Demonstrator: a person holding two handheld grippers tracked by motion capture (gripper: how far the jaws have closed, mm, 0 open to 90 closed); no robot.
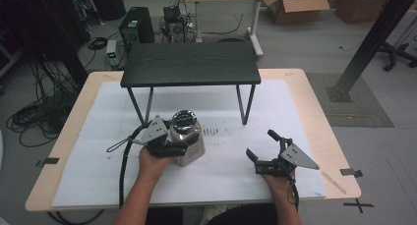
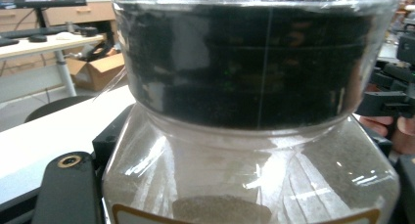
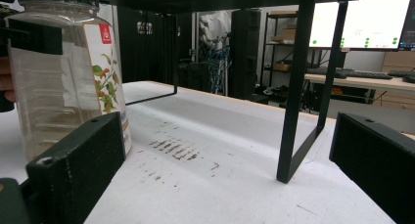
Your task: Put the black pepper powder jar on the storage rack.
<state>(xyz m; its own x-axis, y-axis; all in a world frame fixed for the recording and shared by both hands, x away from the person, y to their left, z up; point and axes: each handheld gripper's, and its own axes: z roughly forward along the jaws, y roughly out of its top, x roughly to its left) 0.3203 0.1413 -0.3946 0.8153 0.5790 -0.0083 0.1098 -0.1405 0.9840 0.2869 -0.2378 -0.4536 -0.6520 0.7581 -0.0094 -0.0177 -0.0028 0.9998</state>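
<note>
Near the front edge of the table (image 1: 69,136), left of its middle, the left gripper (image 1: 164,145) was clamped on a clear jar (image 1: 188,144) with a black lid (image 1: 184,119); the jar stood upright on the white sheet (image 1: 221,181). Behind it stood a small black shelf (image 1: 191,64). Toward the front right corner, the right gripper (image 1: 259,149) hovered with jaws apart, holding nothing.
</note>
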